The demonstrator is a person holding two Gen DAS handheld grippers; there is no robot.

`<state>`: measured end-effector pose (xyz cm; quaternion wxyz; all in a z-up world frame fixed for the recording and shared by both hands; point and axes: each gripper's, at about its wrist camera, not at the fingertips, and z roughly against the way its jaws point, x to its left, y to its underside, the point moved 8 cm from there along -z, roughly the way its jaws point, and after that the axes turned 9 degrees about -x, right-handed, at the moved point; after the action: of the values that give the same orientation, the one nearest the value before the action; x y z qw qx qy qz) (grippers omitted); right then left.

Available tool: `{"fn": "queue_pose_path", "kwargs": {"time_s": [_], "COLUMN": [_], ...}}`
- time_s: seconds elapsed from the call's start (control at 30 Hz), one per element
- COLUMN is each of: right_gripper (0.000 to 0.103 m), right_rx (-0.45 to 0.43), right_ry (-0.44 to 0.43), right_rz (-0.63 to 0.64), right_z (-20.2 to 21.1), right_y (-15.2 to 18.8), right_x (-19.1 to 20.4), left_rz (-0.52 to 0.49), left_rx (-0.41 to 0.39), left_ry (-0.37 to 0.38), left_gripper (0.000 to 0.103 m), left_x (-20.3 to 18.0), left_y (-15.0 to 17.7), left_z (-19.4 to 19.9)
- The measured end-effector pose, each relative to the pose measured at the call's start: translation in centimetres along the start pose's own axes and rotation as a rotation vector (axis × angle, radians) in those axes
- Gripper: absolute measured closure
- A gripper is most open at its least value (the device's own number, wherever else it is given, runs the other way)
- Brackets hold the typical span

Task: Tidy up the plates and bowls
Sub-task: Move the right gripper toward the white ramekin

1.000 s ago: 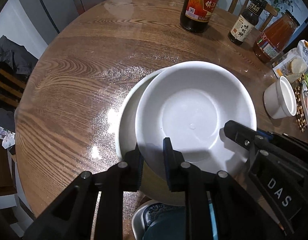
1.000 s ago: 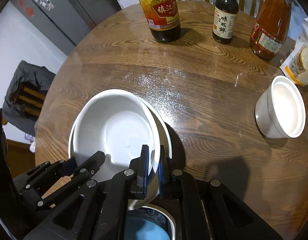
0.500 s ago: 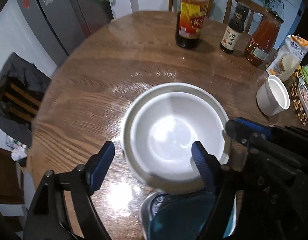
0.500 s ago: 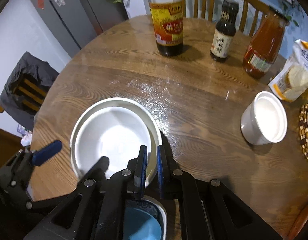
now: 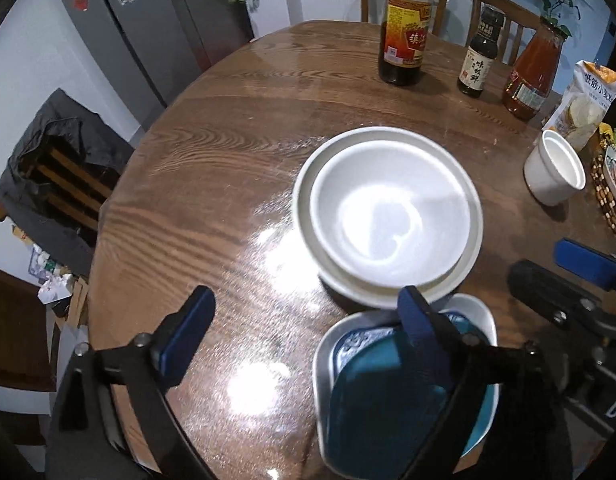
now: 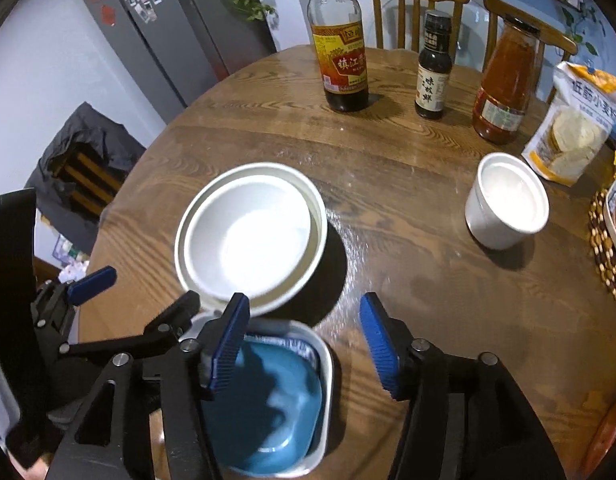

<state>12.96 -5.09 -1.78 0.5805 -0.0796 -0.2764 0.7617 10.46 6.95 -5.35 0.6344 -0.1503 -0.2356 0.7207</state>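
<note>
A white bowl (image 5: 388,216) sits nested in a wider white dish (image 5: 304,196) on the round wooden table (image 5: 212,168); the pair also shows in the right wrist view (image 6: 248,236). A blue square dish with a white rim (image 5: 392,396) lies just in front of them, also in the right wrist view (image 6: 268,400). My left gripper (image 5: 304,320) is open and empty, held above the table in front of the bowls. My right gripper (image 6: 304,344) is open and empty, above the blue dish's right edge. A white cup (image 6: 508,200) stands to the right.
A large vinegar bottle (image 6: 342,60), a small dark bottle (image 6: 432,76) and a red sauce jar (image 6: 504,88) stand at the far side. A flour bag (image 6: 576,128) and a beaded mat (image 6: 604,240) lie at the right edge. Chairs stand behind the table.
Both grippers let go of the white bowl, opened and pulled back and up. The bowl now rests inside the wider white dish.
</note>
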Motion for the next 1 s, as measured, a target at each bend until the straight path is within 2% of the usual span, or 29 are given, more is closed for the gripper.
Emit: {"fn": "queue_pose_path", "kwargs": {"time_s": [0.1,0.4,0.73,1.0], "right_gripper": [0.042,0.041,0.041,0.041], "right_rx": [0.001,-0.046,-0.034,-0.046], "right_ry": [0.009,0.02,0.04,0.054], "right_rz": [0.019,0.031,0.005,0.002], "right_z": [0.6,2.6,4.0,5.3], "right_y": [1.0,3.2,5.7,5.6], "right_x": [-0.2,-1.4,-5.3,-8.4], "left_rz": [0.02,0.067,0.089,0.09], "left_rx": [-0.018,-0.043,-0.046,-0.059], "left_ry": [-0.021,-0.037,-0.01,-0.037], "left_gripper": [0.002,0.002,0.002,0.002], "left_x": [0.7,0.6,-2.4,-5.6], "left_y": [0.5,1.8,2.8,2.3], "left_z": [0.7,2.2,3.3,4.0]}}
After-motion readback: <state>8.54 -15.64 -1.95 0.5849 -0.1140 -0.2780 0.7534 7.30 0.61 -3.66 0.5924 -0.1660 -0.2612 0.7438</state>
